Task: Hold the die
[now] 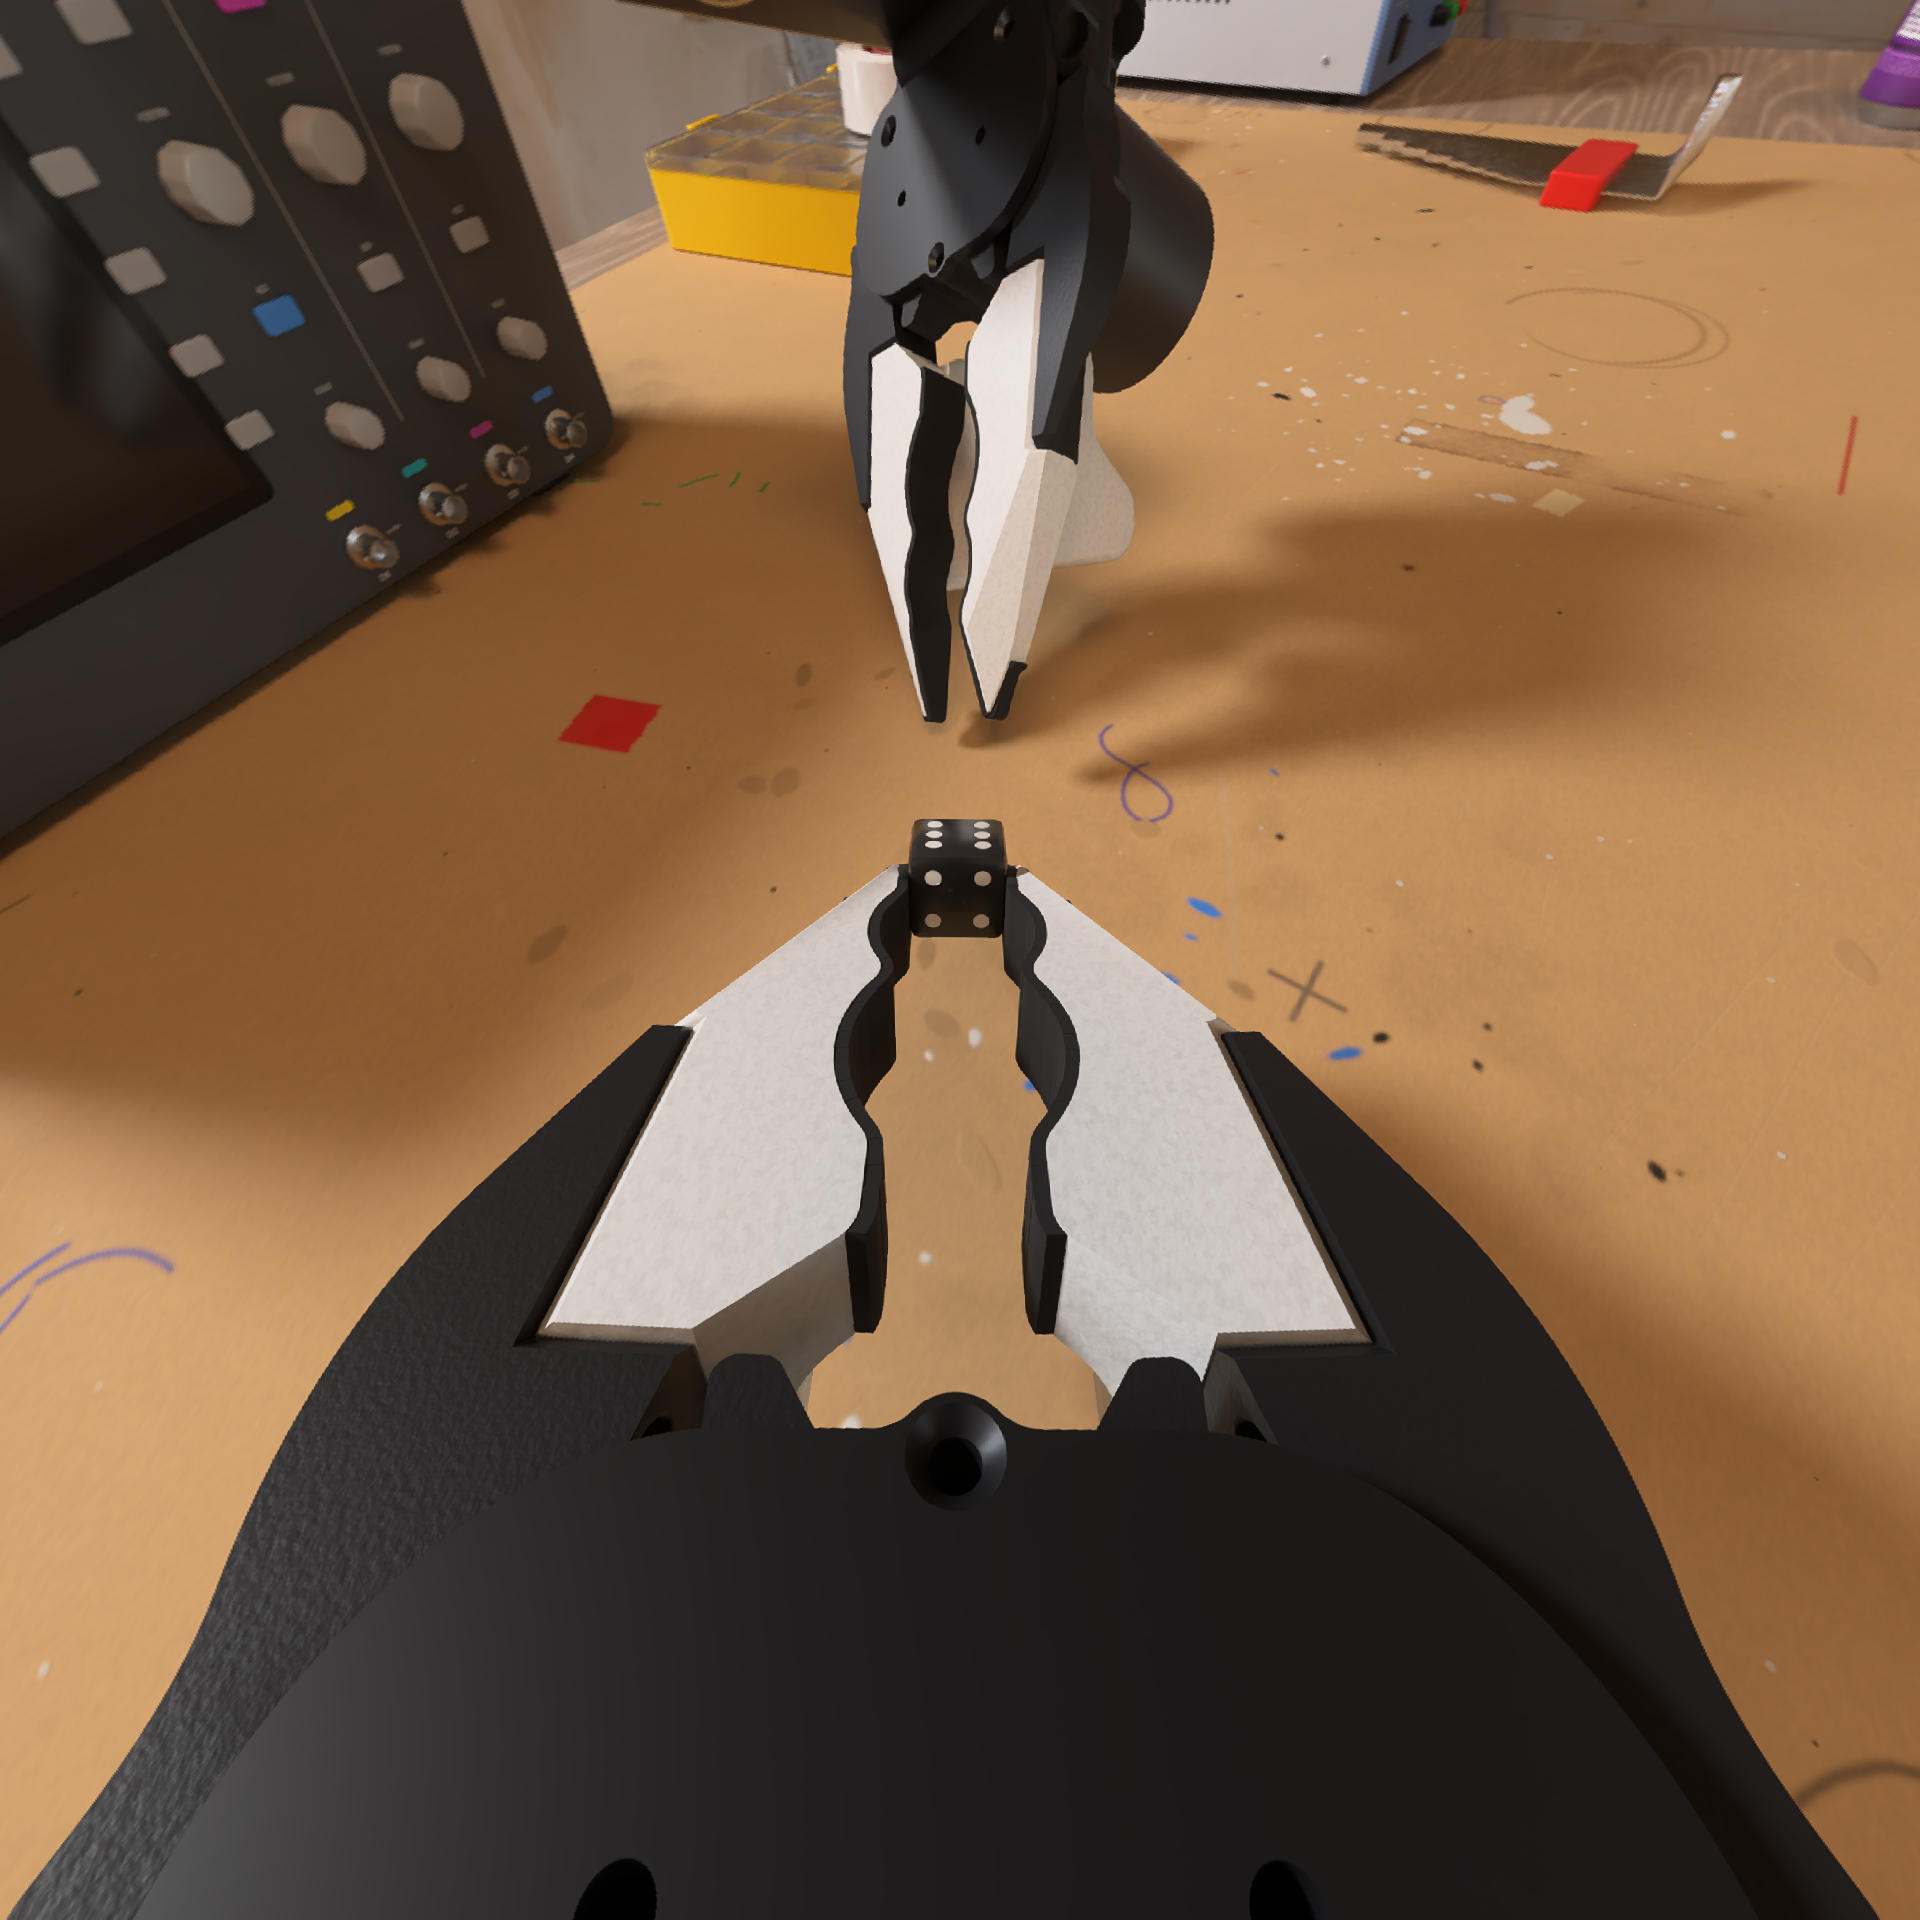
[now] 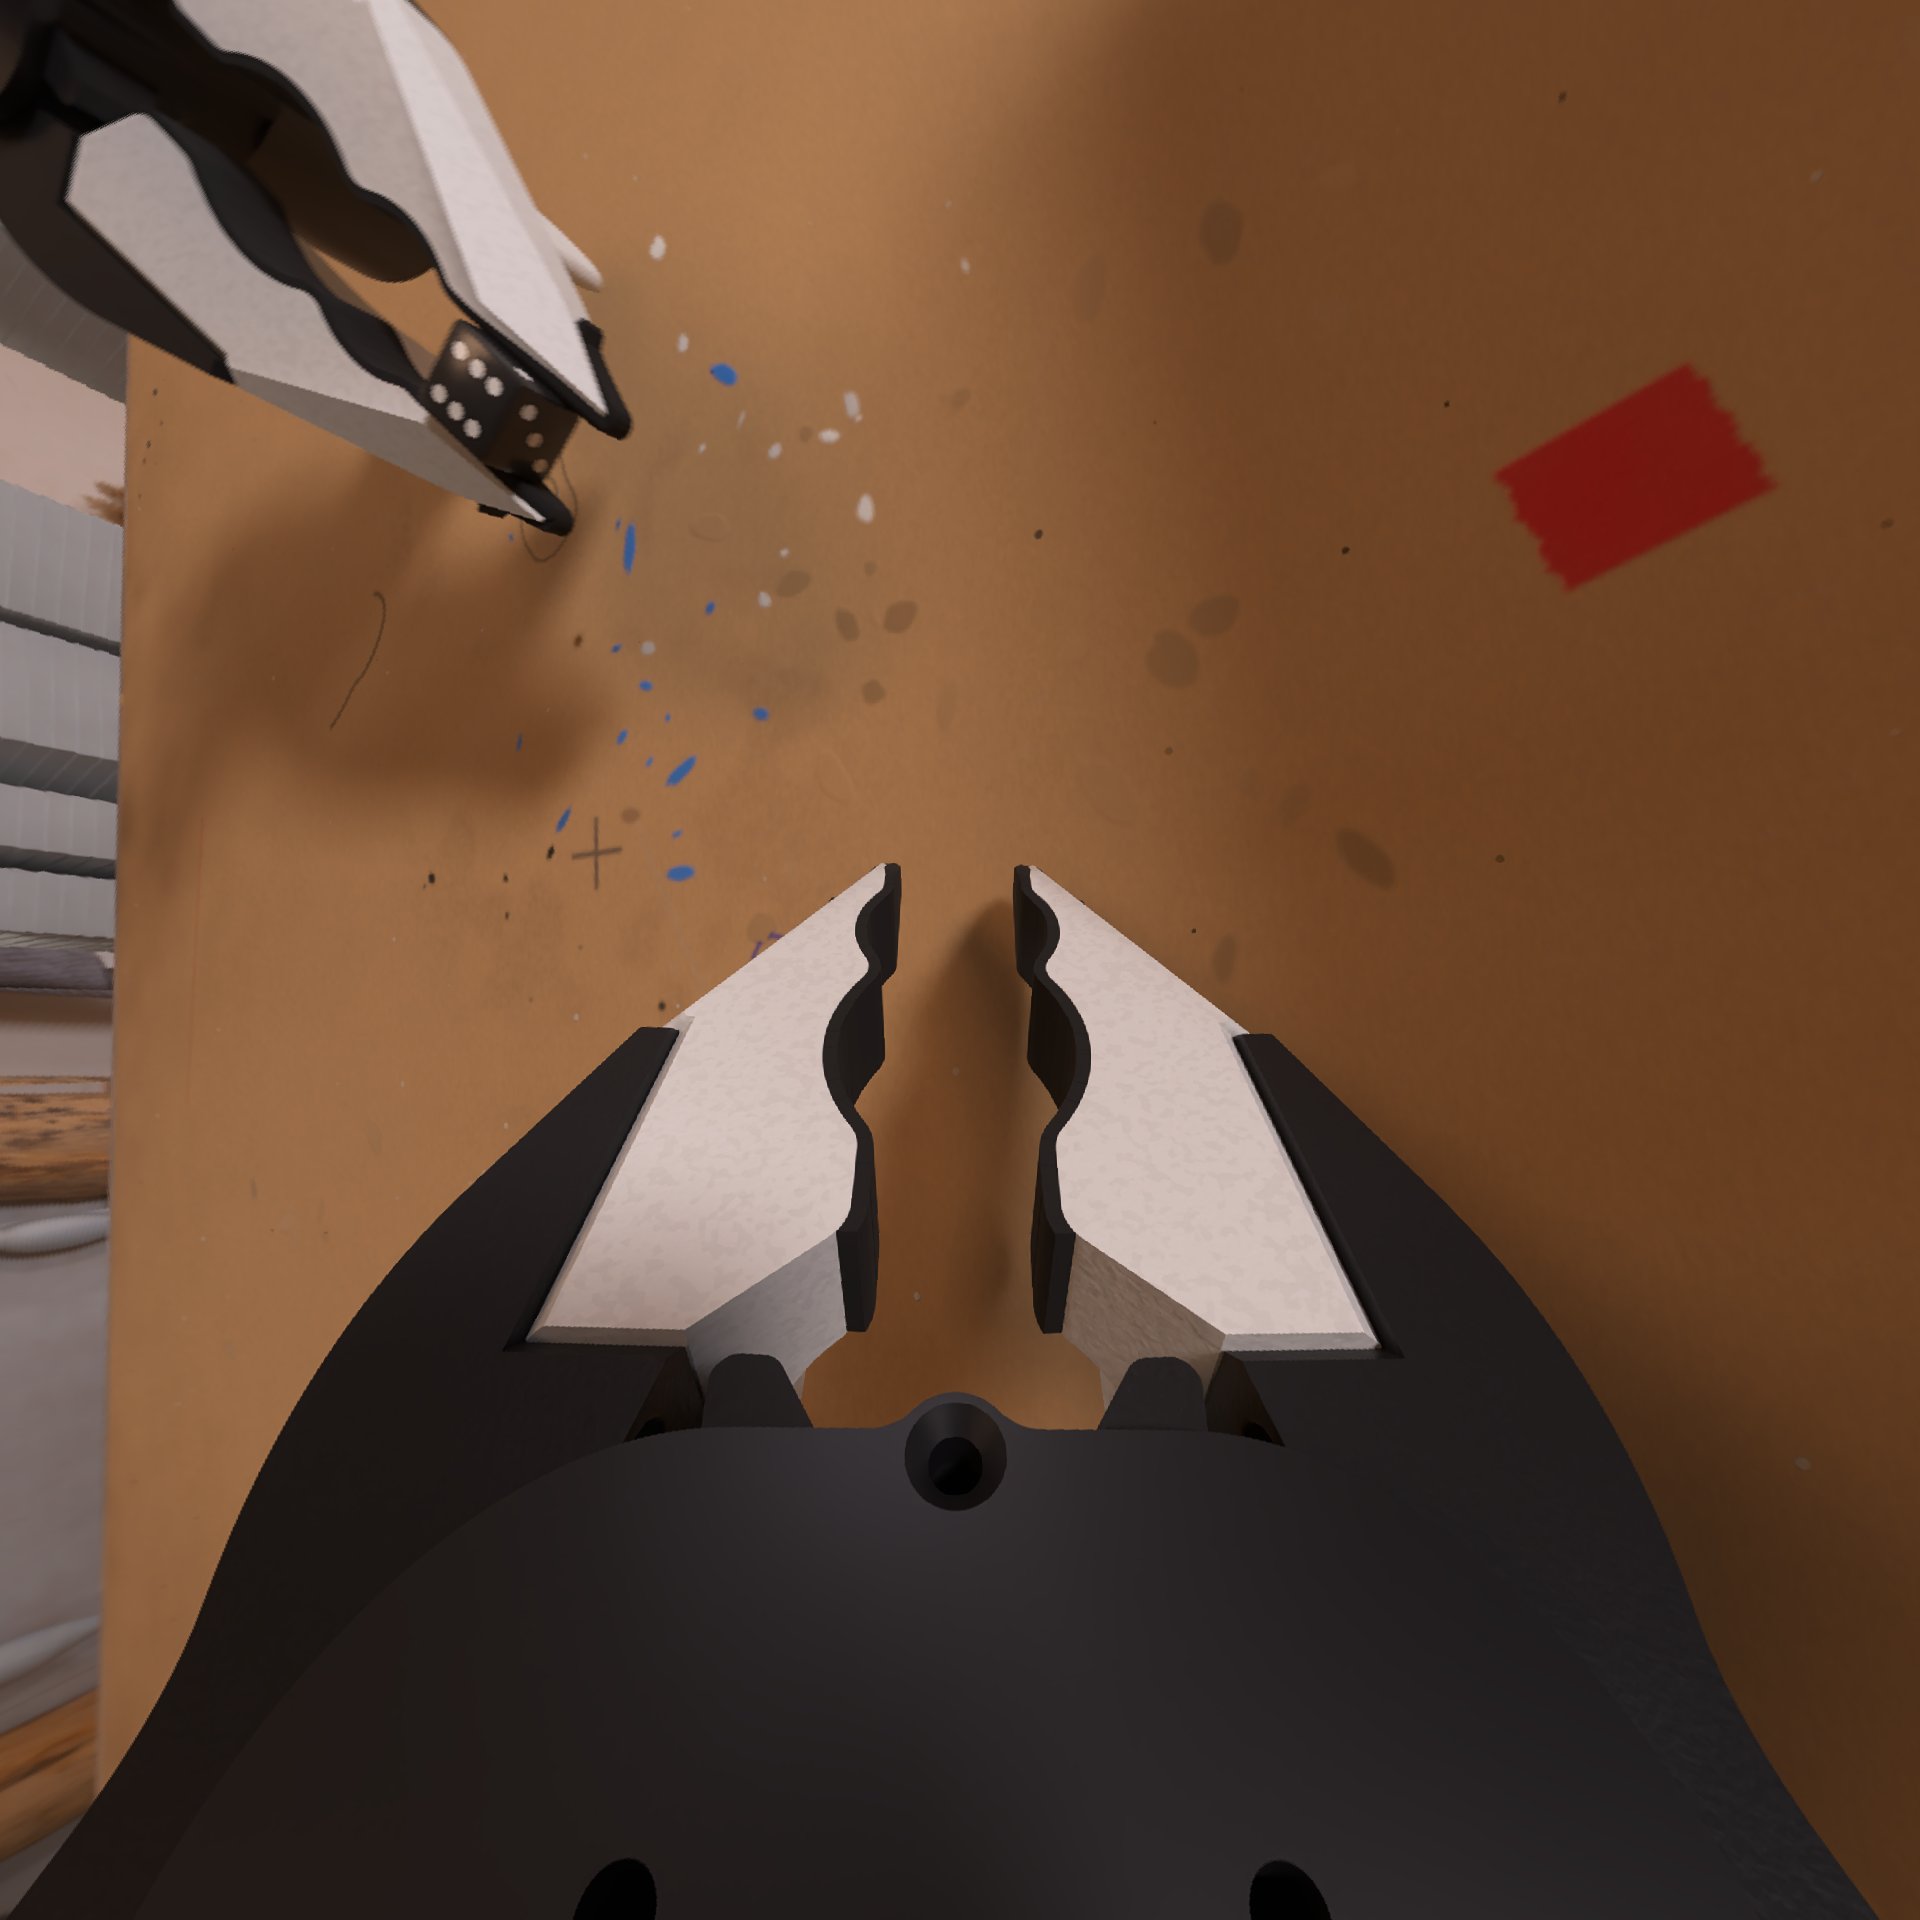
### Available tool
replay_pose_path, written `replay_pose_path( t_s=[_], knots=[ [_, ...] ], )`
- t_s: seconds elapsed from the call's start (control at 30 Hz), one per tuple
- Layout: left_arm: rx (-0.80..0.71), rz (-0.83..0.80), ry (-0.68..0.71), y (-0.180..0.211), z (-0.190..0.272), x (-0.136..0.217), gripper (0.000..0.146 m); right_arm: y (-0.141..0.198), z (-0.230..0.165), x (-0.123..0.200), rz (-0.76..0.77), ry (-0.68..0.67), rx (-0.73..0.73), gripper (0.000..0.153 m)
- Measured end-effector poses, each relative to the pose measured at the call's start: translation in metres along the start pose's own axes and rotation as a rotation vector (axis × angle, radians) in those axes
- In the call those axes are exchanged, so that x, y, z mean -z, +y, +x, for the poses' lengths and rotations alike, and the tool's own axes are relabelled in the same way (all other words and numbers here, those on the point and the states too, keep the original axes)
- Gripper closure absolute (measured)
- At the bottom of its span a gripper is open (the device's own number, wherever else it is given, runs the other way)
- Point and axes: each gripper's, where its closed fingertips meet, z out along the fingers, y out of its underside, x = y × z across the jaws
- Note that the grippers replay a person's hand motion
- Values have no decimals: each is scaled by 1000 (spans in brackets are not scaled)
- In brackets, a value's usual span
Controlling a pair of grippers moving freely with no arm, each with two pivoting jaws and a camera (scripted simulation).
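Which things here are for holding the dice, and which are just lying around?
For the job:
small black die with white dots
left gripper, shut on it

Just lying about:
right gripper, open and empty
dark grey oscilloscope
yellow plastic parts box
red tape patch

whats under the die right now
Nothing touches the die from below: the left gripper pinches it above bare tabletop. Its underside is hidden.

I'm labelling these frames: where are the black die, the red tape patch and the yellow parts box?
Black white-pipped die [image 1: 957,881]: left wrist view, front face.
Red tape patch [image 2: 1633,476]: right wrist view, centre.
Yellow compartmented parts box [image 1: 753,213]: left wrist view, front wall.
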Motion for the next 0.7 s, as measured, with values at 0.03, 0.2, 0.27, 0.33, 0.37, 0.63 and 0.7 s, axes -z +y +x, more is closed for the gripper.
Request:
replay_pose_path(
  t_s=[0.03, 0.2, 0.27, 0.33, 0.37, 0.63, 0.7],
  knots=[
    [5, -2, -12, 1, 0, 3, 130, 0, 1, -2, -13, -4, -18, 131],
    [38, -10, -47, 9, -4, 13, 130, -3, 3, -3, -3, -58, -108, 132],
    [38, -9, -55, 11, -6, 15, 130, -2, 4, -4, -3, -75, -139, 133],
    [35, -6, -57, 11, -7, 16, 130, -1, 3, -5, -15, -100, -155, 133],
    [31, -5, -57, 11, -7, 15, 130, -1, 1, -6, -12, -117, -159, 134],
    [20, -28, -97, 14, -12, 13, 130, -7, -8, 0, 95, -126, -145, 151],
    [24, -36, -106, 15, -11, 9, 130, -7, -11, 2, 140, -101, -147, 152]
  ],
)
